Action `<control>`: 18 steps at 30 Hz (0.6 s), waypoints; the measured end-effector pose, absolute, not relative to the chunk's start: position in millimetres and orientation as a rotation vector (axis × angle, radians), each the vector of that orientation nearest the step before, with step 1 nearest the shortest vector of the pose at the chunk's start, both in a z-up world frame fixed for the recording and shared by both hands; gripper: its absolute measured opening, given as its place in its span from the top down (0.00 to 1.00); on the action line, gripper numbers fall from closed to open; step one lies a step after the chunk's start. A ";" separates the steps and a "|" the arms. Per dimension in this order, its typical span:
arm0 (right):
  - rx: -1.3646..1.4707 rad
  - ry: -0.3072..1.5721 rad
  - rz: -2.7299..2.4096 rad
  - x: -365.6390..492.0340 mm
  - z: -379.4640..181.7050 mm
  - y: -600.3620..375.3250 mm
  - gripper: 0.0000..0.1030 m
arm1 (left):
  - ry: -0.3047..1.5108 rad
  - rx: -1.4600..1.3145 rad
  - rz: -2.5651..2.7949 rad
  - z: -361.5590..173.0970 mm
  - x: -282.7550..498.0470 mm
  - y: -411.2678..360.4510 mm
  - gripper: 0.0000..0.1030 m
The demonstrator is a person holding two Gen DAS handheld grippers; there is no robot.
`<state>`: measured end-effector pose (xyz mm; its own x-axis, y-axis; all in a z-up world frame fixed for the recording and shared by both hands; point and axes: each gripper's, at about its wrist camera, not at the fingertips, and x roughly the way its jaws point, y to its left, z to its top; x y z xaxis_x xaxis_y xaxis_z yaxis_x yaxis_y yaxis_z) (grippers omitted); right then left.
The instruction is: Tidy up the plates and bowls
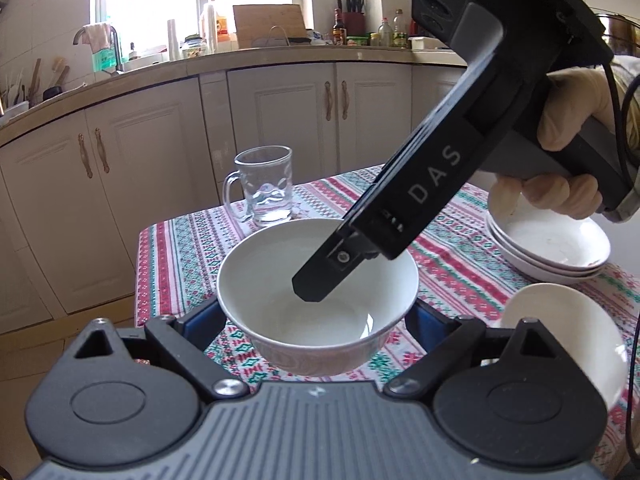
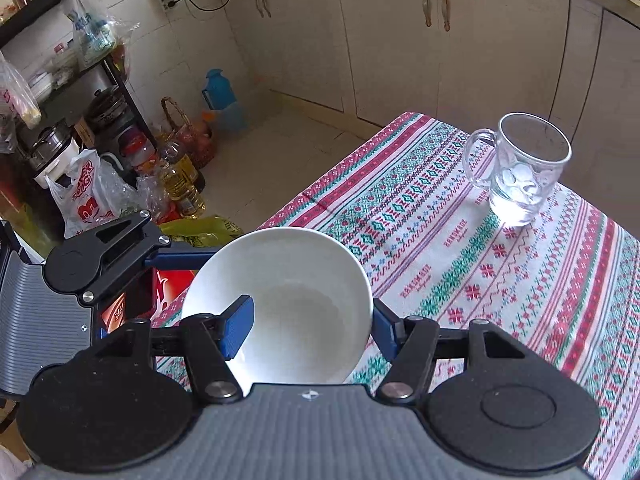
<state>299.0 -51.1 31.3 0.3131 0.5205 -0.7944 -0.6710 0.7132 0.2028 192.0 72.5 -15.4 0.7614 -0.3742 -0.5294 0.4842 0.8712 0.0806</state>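
Your left gripper (image 1: pixel 318 316) grips the white bowl (image 1: pixel 316 292) by its outer walls, and your right gripper (image 2: pixel 312 326) pinches its rim; it is lifted just in front of the glass mug (image 1: pixel 266 186).

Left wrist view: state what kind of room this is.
Most likely a home kitchen: a countertop runs along cream cabinets, with a faucet near the window and sauce bottles beside a knife block.
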 end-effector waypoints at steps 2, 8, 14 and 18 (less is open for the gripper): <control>-0.169 0.968 0.787 289.9 35.0 -57.5 0.34 | 0.527 0.223 -0.479 -11.6 185.5 67.6 0.08; -0.145 0.950 0.776 262.4 44.3 -76.5 0.34 | 0.525 0.249 -0.500 -3.6 166.4 52.1 0.08; -0.147 0.938 0.755 236.1 50.1 -92.3 0.34 | 0.529 0.258 -0.520 1.9 148.8 38.0 0.08; -0.136 0.929 0.746 221.9 54.2 -103.1 0.33 | 0.536 0.253 -0.533 6.9 139.3 29.4 0.08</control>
<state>221.9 -103.1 54.2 0.3714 0.5239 -0.7665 -0.6359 0.7451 0.2011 139.3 29.4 6.9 0.7289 -0.4142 -0.5451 0.5428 0.8349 0.0913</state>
